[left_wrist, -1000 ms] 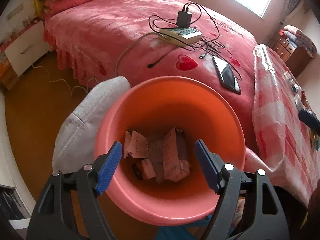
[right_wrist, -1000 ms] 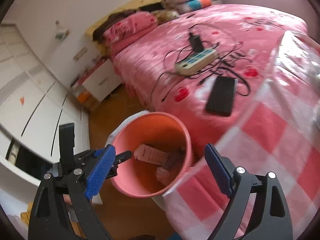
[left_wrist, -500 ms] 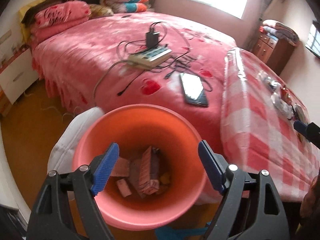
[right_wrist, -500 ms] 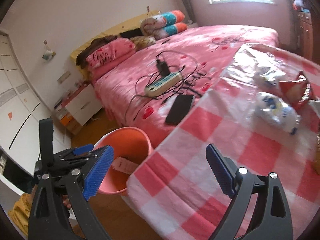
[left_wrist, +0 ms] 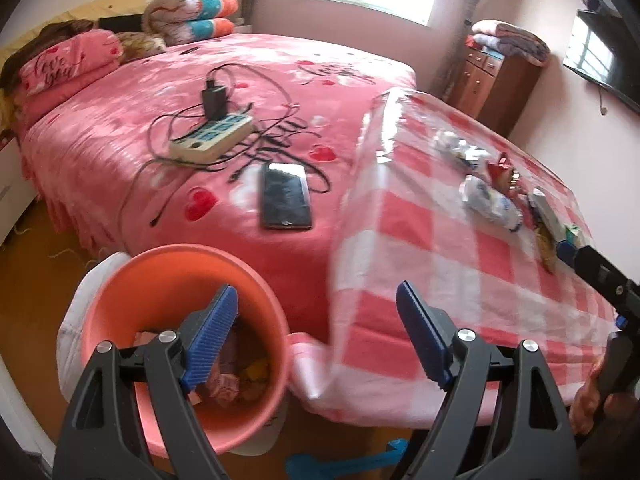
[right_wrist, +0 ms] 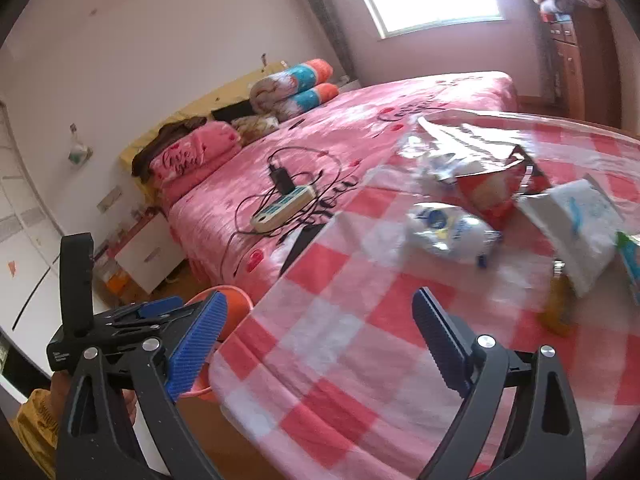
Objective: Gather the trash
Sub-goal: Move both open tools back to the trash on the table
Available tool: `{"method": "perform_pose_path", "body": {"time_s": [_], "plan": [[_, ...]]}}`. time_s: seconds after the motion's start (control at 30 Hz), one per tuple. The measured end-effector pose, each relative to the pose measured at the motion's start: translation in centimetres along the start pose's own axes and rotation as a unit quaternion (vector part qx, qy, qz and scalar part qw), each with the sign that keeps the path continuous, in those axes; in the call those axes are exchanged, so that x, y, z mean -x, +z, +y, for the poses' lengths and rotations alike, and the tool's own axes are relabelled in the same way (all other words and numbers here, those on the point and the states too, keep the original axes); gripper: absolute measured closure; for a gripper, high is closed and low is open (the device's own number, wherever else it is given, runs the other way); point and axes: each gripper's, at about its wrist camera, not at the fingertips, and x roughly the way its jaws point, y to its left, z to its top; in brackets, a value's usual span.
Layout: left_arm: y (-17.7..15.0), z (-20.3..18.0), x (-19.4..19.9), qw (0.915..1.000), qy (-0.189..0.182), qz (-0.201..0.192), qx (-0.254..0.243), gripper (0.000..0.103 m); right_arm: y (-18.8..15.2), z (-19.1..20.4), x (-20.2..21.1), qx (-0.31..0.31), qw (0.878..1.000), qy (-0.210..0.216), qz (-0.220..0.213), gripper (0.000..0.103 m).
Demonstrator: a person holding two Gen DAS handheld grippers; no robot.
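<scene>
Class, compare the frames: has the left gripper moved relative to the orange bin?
Yes. The left gripper has lifted away and swung right: the orange bin now sits lower-left, beside the checked table.

Both wrist views face bed (left_wrist: 280, 92), share checkered table (right_wrist: 360, 340).

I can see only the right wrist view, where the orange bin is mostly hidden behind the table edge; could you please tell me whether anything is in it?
Observer: Yes. The left wrist view looks down into the orange bin, and crumpled packaging lies at its bottom.
Operator: Thank you. Are the left tongs carrying anything?
Observer: No. The left tongs are open with nothing between them.
Operator: And what is the dark object on the bed, half hidden from me by the table edge?
Observer: It is a smartphone, lying screen up just in front of the power strip.
</scene>
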Motion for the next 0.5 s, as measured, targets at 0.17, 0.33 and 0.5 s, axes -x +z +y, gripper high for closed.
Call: {"method": "perform_pose_path", "body": {"time_s": [0.17,0.33,0.5], "plan": [[0.9,-3.3,-0.1,0.9996,-0.01,-0.001,-0.025,0.021,0.1,-2.7,1.5,-0.029,0.999,-0.011,-0.016,0.01],[1.4,-7.0,-0.5,0.9981,-0.017,0.002,-0.06,0.021,0.4,-5.9,3.4,-0.059,0.997,-0.026,-0.04,0.01],[2.1,-11.1,-1.0,0.9945,-0.026,0.0,-0.102,0.021,0.6,-9.4,5.5,-0.097,0.992,-0.043,-0.064,0.01]]}}
